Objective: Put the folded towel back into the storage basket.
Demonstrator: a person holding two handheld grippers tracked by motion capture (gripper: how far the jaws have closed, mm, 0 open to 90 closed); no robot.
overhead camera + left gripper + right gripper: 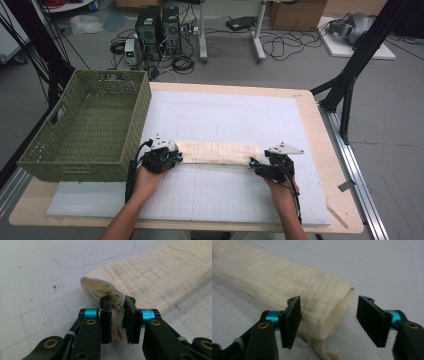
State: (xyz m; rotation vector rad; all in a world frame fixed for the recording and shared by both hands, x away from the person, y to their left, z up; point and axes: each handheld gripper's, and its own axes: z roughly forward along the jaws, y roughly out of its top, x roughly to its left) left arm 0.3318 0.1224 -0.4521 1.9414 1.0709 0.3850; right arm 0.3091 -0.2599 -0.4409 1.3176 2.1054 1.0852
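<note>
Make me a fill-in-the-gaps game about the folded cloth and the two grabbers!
1. The left gripper is ____ on one end of the folded cream cloth.
2. The jaws of the right gripper stand ____ around the cloth's other end, not pressing it.
3. The woven basket at the left edge of the table is ____ in colour.
4. The cloth lies on a ____ mat marked with a grid.

Missing words: shut; open; green; white

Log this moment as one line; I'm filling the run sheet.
left hand-held gripper: shut on folded cloth end | right hand-held gripper: open around other end | basket: left of cloth
</note>
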